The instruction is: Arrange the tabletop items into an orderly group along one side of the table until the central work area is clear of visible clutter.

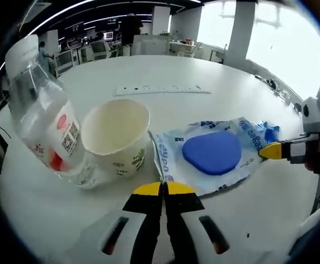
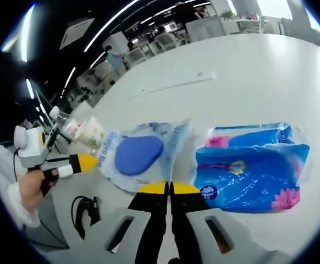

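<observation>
In the left gripper view, the left gripper [image 1: 163, 188] rises from the bottom centre of the frame, its yellow-tipped black fingers pressed together with nothing between them, hovering just short of a white paper cup [image 1: 117, 136] and a wet-wipe pack [image 1: 215, 154]. The cup stands upright at centre left on the round white desk [image 1: 165, 69], open end up, and it touches a clear plastic bottle [image 1: 44, 124] with a red and white label that leans at the far left. The wet-wipe pack, pale blue with a rounded blue lid, lies flat at centre right, its near corner just beside the cup. At the right edge of this frame the right gripper [image 1: 271, 150] enters with its yellow tip touching the pack's far edge; whether it grips the pack cannot be told. A white power strip [image 1: 161, 88] lies farther back on the desk. In the right gripper view, the right gripper [image 2: 169, 188] comes up from the bottom centre, fingers closed together, their tips at the near edge of the wet-wipe pack [image 2: 141, 154]. A blue tissue pack [image 2: 250, 168] with a pink flower lies to the right of it. At the left of the frame a hand [image 2: 32, 190] holds the left gripper [image 2: 86, 161], with the cup [image 2: 92, 135] and the bottle [image 2: 66, 125] small beyond it.
</observation>
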